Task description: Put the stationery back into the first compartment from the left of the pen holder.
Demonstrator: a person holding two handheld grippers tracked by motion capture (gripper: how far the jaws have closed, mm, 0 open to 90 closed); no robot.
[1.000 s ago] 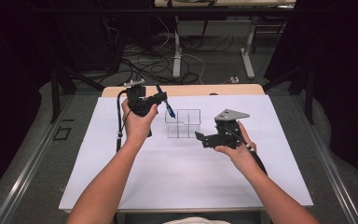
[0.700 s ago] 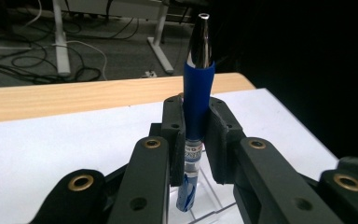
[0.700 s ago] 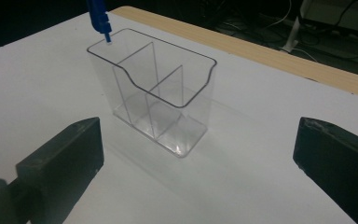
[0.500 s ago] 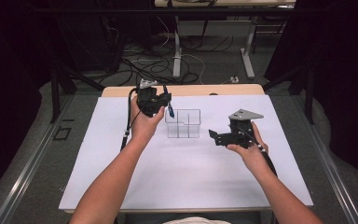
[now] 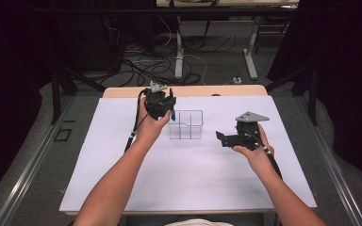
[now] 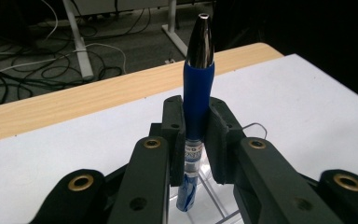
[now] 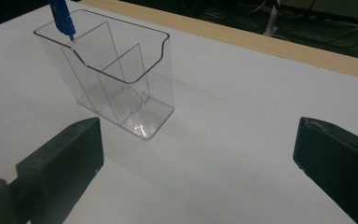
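Observation:
A blue pen with a silver tip stands upright between the jaws of my left gripper, which is shut on it. In the high view the left gripper hangs over the left end of a clear divided plastic holder. The pen points down at that end. In the right gripper view the pen's lower end sits just above the holder at its far left corner. My right gripper stands wide open with nothing between its fingers. It is right of the holder, with its jaws facing it.
A white sheet covers the table, and a strip of wooden edge shows at the back. Cables and desk legs lie on the floor beyond. Both forearms come in from the near edge.
My left gripper has carried the pen rightward to the holder's left end. The right gripper has drawn away from the holder to the right and sunk a little.

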